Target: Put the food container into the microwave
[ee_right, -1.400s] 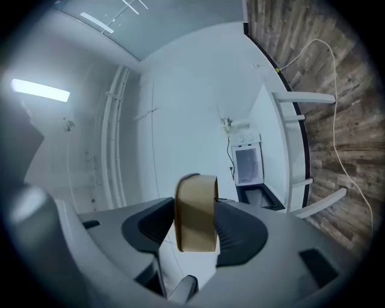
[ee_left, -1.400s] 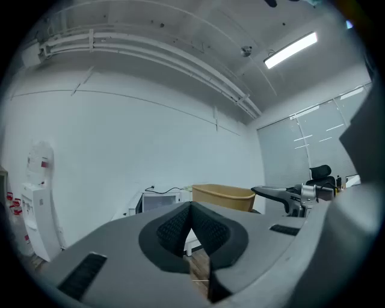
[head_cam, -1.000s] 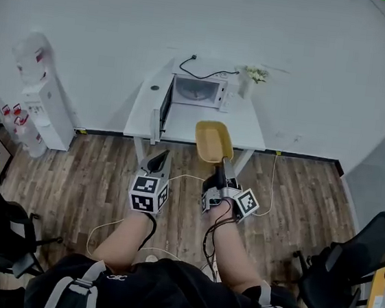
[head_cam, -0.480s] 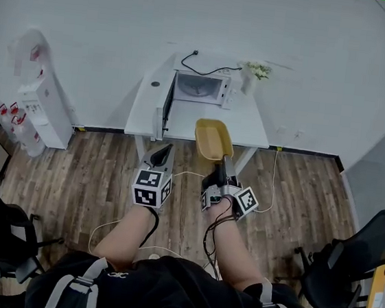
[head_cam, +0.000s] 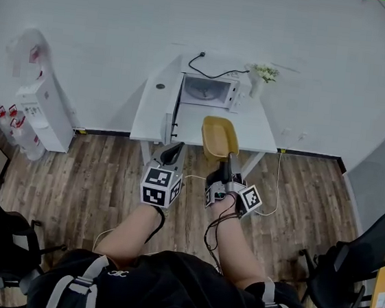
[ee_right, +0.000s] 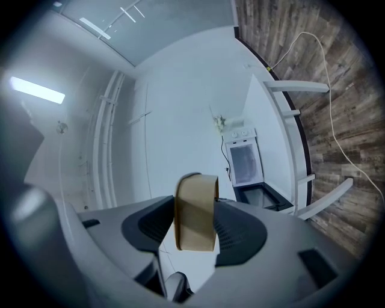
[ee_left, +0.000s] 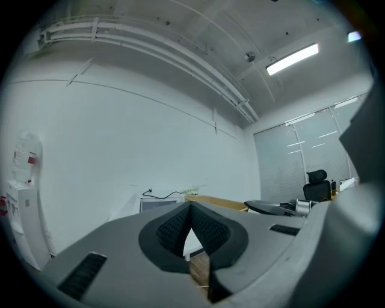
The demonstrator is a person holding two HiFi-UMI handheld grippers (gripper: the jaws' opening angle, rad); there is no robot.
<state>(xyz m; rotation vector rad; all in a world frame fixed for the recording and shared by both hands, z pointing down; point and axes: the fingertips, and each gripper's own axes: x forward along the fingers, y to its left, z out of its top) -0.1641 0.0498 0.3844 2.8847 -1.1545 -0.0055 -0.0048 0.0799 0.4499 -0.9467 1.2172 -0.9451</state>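
Observation:
The yellow food container (head_cam: 220, 136) hangs over the front edge of the white table (head_cam: 157, 111), and my right gripper (head_cam: 227, 161) is shut on its near rim. The right gripper view shows that rim as a tan band (ee_right: 196, 212) pinched between the two pads. At the back of the table stands the white microwave (head_cam: 210, 91) with its door (head_cam: 171, 118) swung open to the left. It appears again as the microwave (ee_right: 245, 162) ahead in the right gripper view. Left of the container, above the floor, my left gripper (head_cam: 173, 150) is shut on nothing, its pads meeting in its own view (ee_left: 191, 212).
A vase with flowers (head_cam: 262, 79) stands right of the microwave, and a black cable (head_cam: 212, 71) runs behind it. A water dispenser (head_cam: 36, 101) is against the wall at left. Office chairs (head_cam: 341, 270) stand at both sides. Cables lie on the wooden floor.
The table and microwave have come closer and shifted right in the head view. Both grippers moved slightly right and forward, and the container stays held.

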